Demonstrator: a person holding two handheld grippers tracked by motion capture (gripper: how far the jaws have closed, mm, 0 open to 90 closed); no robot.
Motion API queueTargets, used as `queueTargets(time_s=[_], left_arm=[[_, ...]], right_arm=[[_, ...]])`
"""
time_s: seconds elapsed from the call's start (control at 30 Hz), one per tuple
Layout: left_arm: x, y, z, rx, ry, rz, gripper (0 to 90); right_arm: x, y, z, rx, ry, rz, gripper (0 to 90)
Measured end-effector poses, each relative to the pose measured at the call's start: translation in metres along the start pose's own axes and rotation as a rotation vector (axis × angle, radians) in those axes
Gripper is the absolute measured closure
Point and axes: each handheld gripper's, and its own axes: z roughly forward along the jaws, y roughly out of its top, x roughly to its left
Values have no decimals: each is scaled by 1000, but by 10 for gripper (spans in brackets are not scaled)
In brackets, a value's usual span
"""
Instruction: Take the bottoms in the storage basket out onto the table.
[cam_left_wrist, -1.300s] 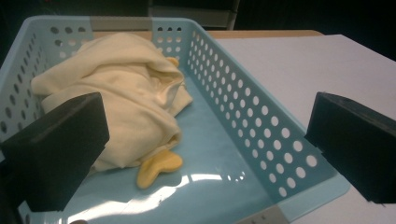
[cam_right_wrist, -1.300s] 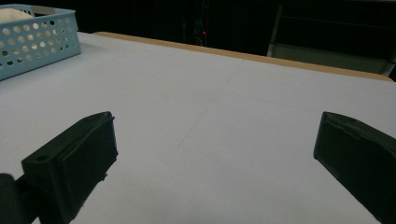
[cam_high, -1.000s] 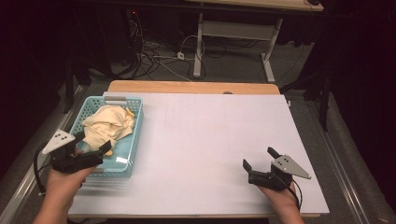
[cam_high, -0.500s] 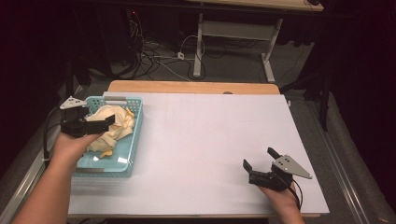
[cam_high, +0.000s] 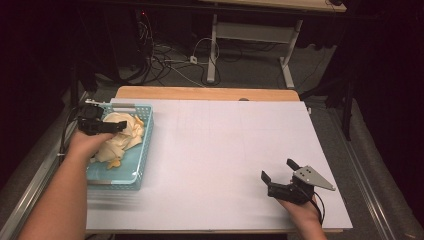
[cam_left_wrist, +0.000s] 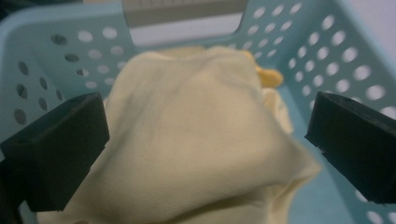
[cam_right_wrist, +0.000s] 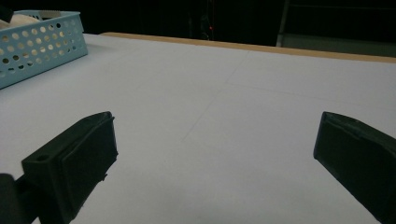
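**Yellow cloth bunched in the blue basket**

The cloth (cam_left_wrist: 196, 140) I am reaching for is pale yellow, soft and crumpled into a loose heap with folds running across it. It lies inside the light blue perforated basket (cam_high: 142, 150) at the far left of the desk (cam_high: 225, 150), filling most of the basket's far half. In my left gripper view it bulges up between my wide-apart jaws, a darker yellow bit showing behind it.
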Motion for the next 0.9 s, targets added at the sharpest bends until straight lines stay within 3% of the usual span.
queueTargets(time_s=[0.1, 0.17, 0.23, 0.47, 0.57, 0.63, 0.7, 0.8, 0.9], left_arm=[[2, -2, 9, 59, -13, -16, 0], [4, -3, 14, 118, -39, -57, 0], [4, -6, 19, 183, -56, -69, 0], [-6, -13, 22, 370, -66, 11, 0], [-11, -18, 23, 444, -37, 58, 0], [-16, -22, 26, 491, 6, 105, 0], [-24, -26, 28, 516, 57, 173, 0], [-24, -25, 25, 513, 59, 171, 5], [-21, -24, 20, 488, 77, 171, 133]], right_arm=[[1, 0, 1, 7, 5, -1, 2], [1, -1, 1, 7, 7, -3, 2], [2, -1, 1, 8, 10, -7, 2], [4, 0, 1, 10, 12, -14, 2], [4, 0, 1, 11, 12, -14, 2], [5, 0, 0, 11, 13, -14, 2], [5, 0, 0, 11, 14, -17, 2], [5, 0, 0, 10, 13, -18, 2], [5, 0, 0, 15, 14, -18, 2]])
